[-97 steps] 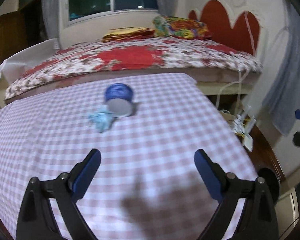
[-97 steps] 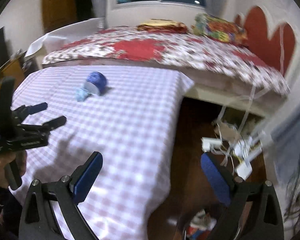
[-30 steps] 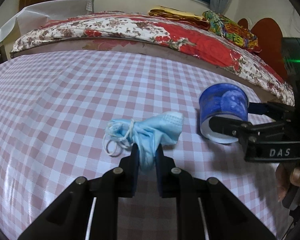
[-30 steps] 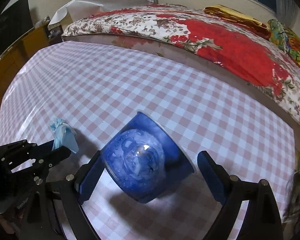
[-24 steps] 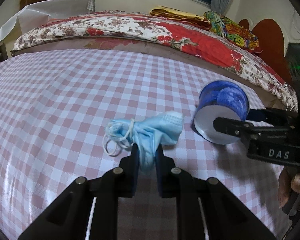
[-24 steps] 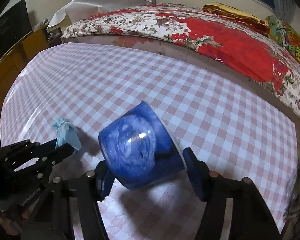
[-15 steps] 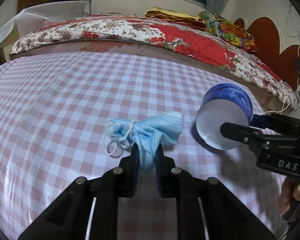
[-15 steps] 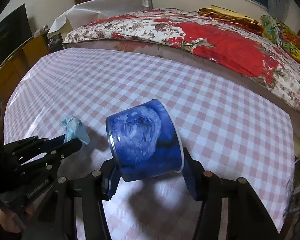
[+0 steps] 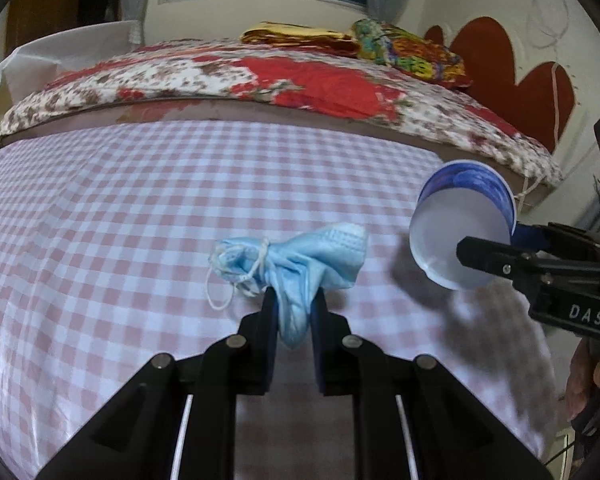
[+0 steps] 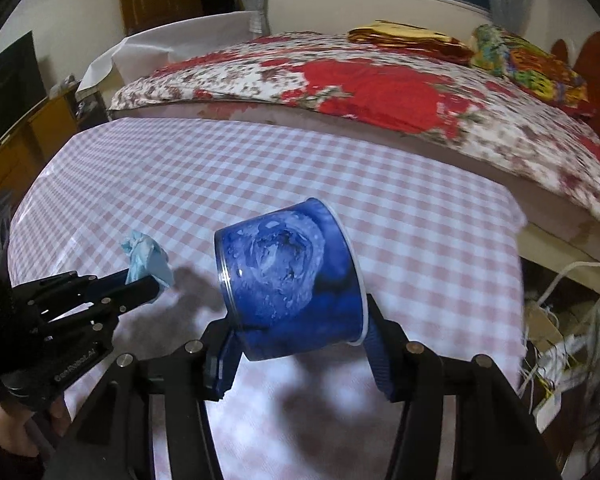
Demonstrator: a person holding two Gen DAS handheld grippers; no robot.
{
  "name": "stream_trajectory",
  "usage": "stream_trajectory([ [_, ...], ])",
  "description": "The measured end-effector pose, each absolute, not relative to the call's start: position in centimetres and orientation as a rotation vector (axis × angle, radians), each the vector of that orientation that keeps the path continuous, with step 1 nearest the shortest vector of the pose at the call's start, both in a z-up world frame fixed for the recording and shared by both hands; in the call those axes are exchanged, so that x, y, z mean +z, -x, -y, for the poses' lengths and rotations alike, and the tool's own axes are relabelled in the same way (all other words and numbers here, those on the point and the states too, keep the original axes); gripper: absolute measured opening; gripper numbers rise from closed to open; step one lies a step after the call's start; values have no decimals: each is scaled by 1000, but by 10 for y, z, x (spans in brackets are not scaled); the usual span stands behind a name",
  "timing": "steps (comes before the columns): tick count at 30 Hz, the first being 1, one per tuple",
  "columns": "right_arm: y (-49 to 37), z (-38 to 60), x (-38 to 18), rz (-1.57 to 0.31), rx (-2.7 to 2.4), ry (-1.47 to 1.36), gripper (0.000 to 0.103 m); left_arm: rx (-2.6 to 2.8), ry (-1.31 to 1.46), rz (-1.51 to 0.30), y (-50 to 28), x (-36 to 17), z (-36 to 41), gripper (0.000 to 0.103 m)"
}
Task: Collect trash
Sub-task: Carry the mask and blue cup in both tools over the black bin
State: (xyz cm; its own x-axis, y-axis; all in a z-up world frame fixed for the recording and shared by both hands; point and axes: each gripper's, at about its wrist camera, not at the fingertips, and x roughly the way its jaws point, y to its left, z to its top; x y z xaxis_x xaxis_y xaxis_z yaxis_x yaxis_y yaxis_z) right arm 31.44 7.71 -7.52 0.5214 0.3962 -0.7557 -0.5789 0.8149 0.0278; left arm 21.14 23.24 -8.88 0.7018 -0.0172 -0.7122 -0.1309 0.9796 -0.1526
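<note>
Left wrist view: the left gripper [image 9: 293, 312] has its jaws pinched tight on a crumpled blue face mask [image 9: 296, 264], above the checkered desk [image 9: 100, 220]. Right wrist view: the right gripper [image 10: 300, 350] clamps a blue paper cup [image 10: 288, 276] sideways, clear of the desk, bed [image 10: 380, 88] behind.

Black linkage claw [image 10: 300, 356] with blue pads, silver screws.
</note>
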Motion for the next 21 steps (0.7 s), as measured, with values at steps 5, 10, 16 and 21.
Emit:
stream_trajectory([
  [5,-298,-34,-67,-825,528,208,56,34,194,-776,-199,-80,-207,16],
  [10,-278,2,-60,-811,477,176,56,-4,169,-768,-189,-74,-178,16],
  [16,-254,38,-56,-798,419,150,56,-57,144,-767,-184,-69,-146,16],
  [21,-234,65,-55,-794,382,123,56,-98,121,-771,-180,-68,-120,16],
])
